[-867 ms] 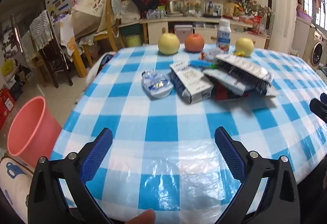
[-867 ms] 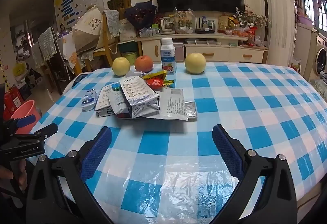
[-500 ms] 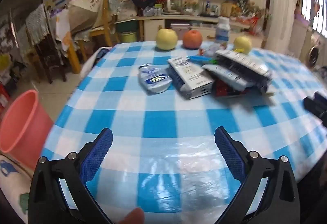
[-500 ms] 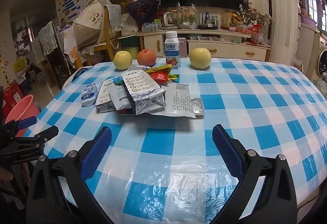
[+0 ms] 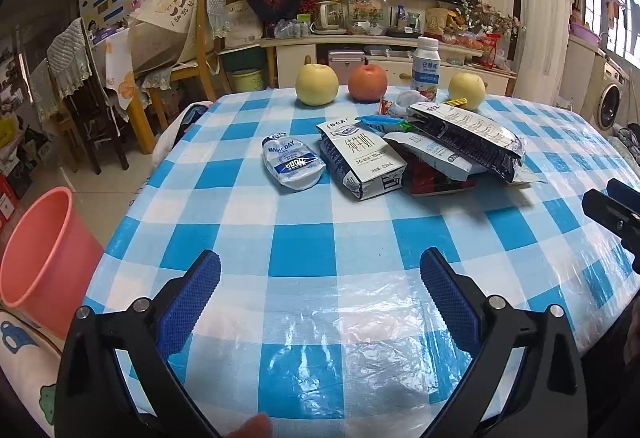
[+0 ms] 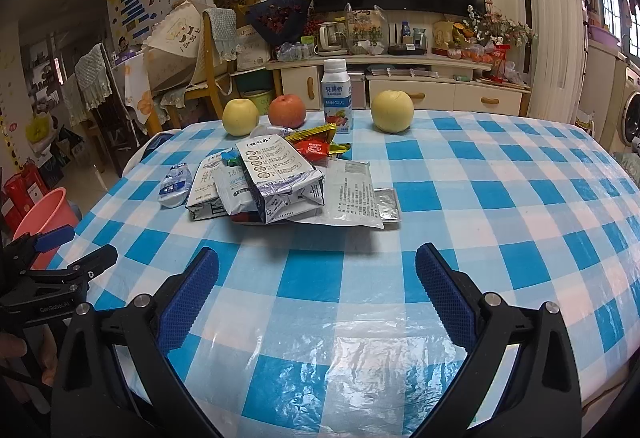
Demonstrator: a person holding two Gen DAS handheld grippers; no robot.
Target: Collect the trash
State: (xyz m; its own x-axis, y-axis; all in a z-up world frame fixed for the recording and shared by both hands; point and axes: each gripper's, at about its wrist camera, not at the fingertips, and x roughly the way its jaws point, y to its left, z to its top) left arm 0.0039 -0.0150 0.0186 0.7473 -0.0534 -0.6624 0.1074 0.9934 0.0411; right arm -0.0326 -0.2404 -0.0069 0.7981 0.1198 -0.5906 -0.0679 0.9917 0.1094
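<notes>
A pile of trash lies mid-table on the blue checked cloth: a crushed plastic pouch [image 5: 292, 166], a flattened milk carton [image 5: 360, 162], a larger silver-lined carton [image 6: 280, 174], a white foil bag [image 6: 354, 194] and red and yellow wrappers [image 6: 314, 146]. A pink bin [image 5: 44, 258] stands on the floor left of the table. My left gripper [image 5: 320, 290] is open and empty over the near table edge. My right gripper [image 6: 316, 282] is open and empty, short of the pile.
Two yellow pears [image 6: 240, 117] [image 6: 392, 111], a red apple [image 6: 287, 111] and a yoghurt bottle [image 6: 337, 94] stand at the table's far side. Chairs [image 5: 100, 86] stand left; a TV cabinet [image 6: 400, 86] runs behind.
Both grippers have drifted slightly and stay open; the left view tilted down and back up. Nothing on the table has moved.
</notes>
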